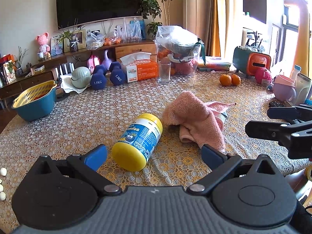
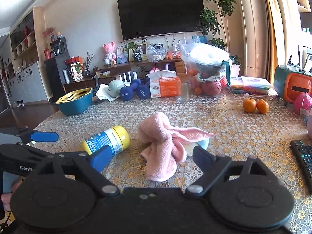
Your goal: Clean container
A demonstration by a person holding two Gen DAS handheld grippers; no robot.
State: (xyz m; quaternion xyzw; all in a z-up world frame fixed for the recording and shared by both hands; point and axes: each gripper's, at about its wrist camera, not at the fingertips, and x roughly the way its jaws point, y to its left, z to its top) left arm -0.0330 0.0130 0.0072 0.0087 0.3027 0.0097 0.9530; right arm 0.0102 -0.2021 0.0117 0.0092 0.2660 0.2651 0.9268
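A plastic bottle (image 1: pixel 138 140) with a yellow lid and a blue label lies on its side on the patterned tablecloth. My left gripper (image 1: pixel 154 156) stands open just in front of it, a blue pad on either side of the lid end, not touching. To the right lies a crumpled pink towel (image 1: pixel 193 120); a pale object (image 1: pixel 222 117) shows from under it, mostly hidden. In the right wrist view, my right gripper (image 2: pixel 152 157) is open and empty, just short of the towel (image 2: pixel 165 142), with the bottle (image 2: pixel 107 142) to its left. It also enters the left wrist view from the right edge.
A black remote (image 2: pixel 304 156) lies at the right. Two oranges (image 2: pixel 255 105), an empty glass (image 2: pixel 183 92), a tissue box (image 1: pixel 142 68) and dumbbells (image 1: pixel 106 76) stand farther back. A blue basin with a yellow colander (image 1: pixel 35 101) sits near the left table edge.
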